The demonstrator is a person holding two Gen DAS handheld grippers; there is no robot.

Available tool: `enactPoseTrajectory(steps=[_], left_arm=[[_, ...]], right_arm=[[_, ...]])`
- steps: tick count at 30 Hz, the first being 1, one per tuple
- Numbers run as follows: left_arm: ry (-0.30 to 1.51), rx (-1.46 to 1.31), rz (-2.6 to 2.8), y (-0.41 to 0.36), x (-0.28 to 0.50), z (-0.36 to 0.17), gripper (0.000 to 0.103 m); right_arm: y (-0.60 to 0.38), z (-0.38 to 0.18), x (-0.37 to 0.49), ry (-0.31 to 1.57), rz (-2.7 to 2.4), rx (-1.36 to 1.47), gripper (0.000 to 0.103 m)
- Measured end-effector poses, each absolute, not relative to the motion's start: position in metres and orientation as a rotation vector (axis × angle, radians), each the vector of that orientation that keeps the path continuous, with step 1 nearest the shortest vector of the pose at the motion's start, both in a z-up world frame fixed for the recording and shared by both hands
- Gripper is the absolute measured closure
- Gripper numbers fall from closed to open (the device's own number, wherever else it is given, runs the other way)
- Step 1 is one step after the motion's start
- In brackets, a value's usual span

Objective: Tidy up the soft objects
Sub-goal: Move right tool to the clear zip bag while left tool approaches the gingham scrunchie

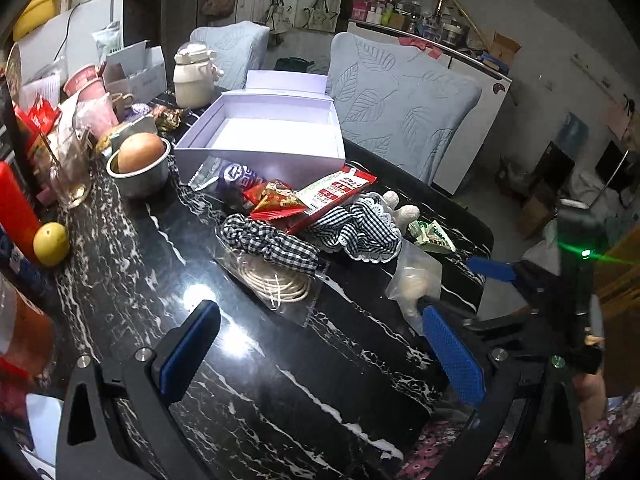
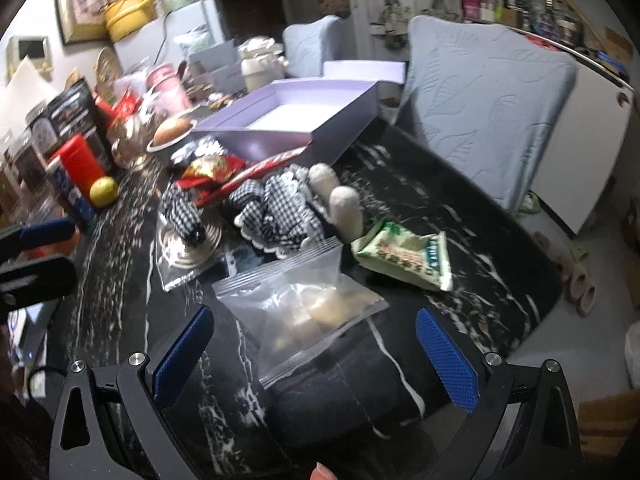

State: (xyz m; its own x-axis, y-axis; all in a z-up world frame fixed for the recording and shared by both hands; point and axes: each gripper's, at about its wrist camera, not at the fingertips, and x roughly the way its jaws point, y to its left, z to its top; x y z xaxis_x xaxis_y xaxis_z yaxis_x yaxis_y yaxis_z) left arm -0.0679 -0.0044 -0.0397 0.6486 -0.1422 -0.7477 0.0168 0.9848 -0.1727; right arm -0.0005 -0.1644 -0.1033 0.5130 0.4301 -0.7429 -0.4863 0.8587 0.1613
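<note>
Left gripper (image 1: 320,344) jaws wide apart, holding nothing, right gripper (image 2: 316,356) jaws spread over clear zip bag (image 2: 308,304) near tabletop (image 1: 248,360) edge, ungripped, checkered doll (image 2: 288,212) mid-table, open lavender box (image 1: 264,136) toward far edge.

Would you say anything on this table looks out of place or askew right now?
Yes. The open purple box is bare inside, while the soft things sit outside it in a heap: a gingham-dressed doll lies toppled with a red packet across it. Both the left gripper and right gripper are open, holding nothing.
</note>
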Motion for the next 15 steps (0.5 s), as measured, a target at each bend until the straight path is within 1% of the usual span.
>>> enactPoseTrajectory(steps=[14, 15], left_arm=[[0.848, -0.162, 0.013, 0.005, -0.040, -0.050, 0.000], [0.849, -0.158, 0.018, 0.005, -0.039, -0.051, 0.000]], right_arm=[[-0.144, -0.131, 0.023, 0.920, 0.664, -0.210, 0.000], [-0.144, -0.132, 0.023, 0.916, 0.658, -0.217, 0.003]])
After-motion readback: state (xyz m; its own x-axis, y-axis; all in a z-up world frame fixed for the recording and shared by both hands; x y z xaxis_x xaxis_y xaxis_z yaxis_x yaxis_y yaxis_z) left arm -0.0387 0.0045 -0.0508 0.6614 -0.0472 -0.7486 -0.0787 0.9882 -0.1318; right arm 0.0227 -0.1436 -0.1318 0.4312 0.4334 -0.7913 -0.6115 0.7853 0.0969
